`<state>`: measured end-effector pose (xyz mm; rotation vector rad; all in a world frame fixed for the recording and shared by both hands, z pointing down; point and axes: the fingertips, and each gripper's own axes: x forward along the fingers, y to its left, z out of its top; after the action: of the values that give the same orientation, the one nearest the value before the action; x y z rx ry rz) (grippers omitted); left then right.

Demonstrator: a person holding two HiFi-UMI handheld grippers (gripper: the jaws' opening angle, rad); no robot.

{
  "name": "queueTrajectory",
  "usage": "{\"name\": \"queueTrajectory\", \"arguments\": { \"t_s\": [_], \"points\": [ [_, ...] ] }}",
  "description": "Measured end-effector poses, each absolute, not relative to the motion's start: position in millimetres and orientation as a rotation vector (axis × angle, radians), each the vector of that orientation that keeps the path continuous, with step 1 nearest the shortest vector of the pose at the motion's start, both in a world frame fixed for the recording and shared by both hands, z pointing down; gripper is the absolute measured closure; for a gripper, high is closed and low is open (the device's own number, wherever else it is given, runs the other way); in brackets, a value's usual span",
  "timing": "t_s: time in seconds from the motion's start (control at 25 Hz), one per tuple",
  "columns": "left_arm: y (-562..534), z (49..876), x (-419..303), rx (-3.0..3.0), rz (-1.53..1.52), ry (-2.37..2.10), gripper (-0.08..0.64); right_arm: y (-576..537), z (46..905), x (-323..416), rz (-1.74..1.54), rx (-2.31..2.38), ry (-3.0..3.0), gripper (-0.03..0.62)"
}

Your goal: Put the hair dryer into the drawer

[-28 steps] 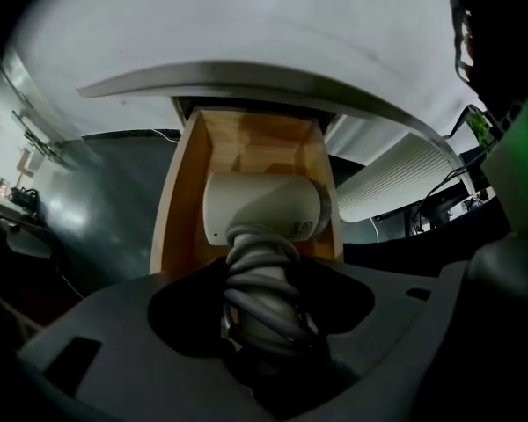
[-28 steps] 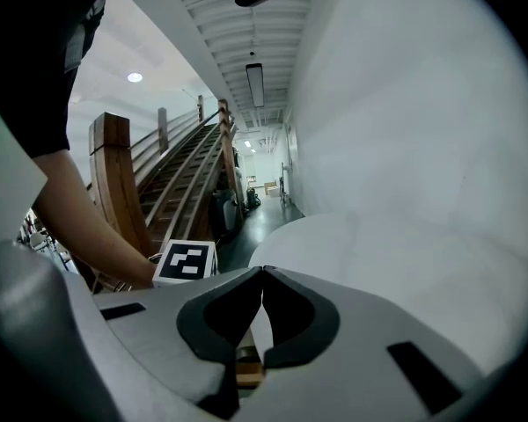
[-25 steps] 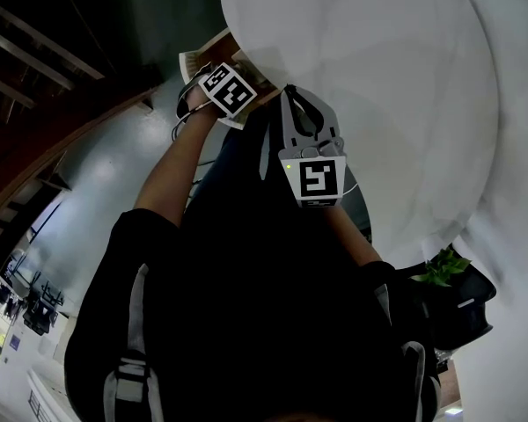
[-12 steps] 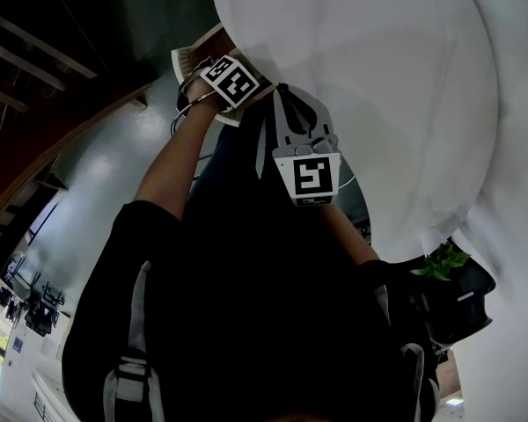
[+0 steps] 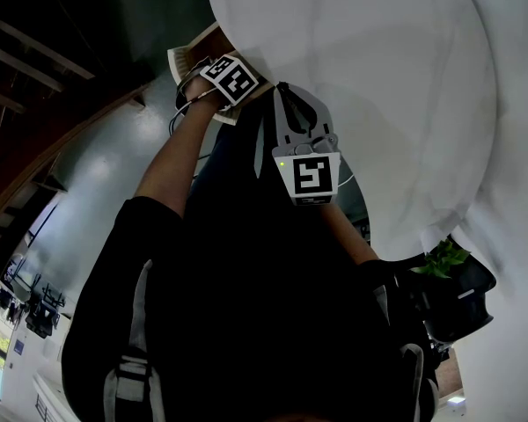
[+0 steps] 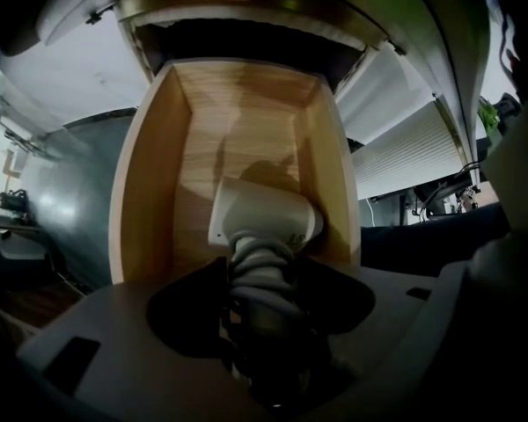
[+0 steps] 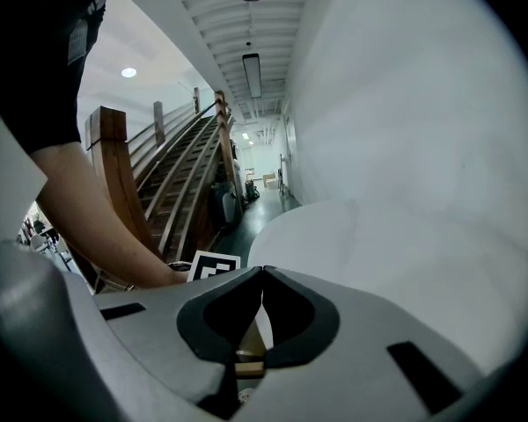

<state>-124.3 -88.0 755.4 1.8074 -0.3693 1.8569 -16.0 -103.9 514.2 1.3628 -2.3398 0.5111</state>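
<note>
Now the left gripper (image 6: pixel 262 275), clamped on the cord-wrapped handle of the hair dryer (image 6: pixel 264 214), has sunk slightly. Just beyond its jaws the dryer's head hangs between the walls of the open drawer (image 6: pixel 150 183), so release looks close. The right gripper (image 7: pixel 260 275) is closed and empty.

Black short-sleeved top (image 5: pixel 246 306), grey shoulder straps (image 5: pixel 132 378). Left gripper (image 6: pixel 262 275) and right gripper (image 5: pixel 290 95): grey shells, dark jaws, black-white marker cubes (image 5: pixel 310 176). Green light (image 5: pixel 286 159) on the right one.
</note>
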Motion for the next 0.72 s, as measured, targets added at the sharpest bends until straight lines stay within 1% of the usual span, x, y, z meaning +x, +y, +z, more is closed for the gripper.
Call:
{"name": "queueTrajectory", "arguments": {
  "t_s": [0.28,0.4,0.48,0.72],
  "points": [
    [-89.1,756.5,-125.2,1.815,1.859,-0.371,0.278,-101.8,513.7,-15.8,0.512,1.366,-2.345,0.569],
    [-89.5,753.3,-117.8,1.847,1.811,-0.359,0.206,-99.9,512.5,-13.5,0.522,1.381,-2.353,0.569],
    [-90.9,750.2,-115.3,1.861,1.777,-0.370,0.189,-99.4,510.0,-11.6,0.504,1.375,-2.355,0.569],
    [-102.5,724.5,-117.6,1.992,1.695,-0.456,0.176,-101.3,497.1,-13.3,0.460,1.386,-2.373,0.569]
  ]
}}
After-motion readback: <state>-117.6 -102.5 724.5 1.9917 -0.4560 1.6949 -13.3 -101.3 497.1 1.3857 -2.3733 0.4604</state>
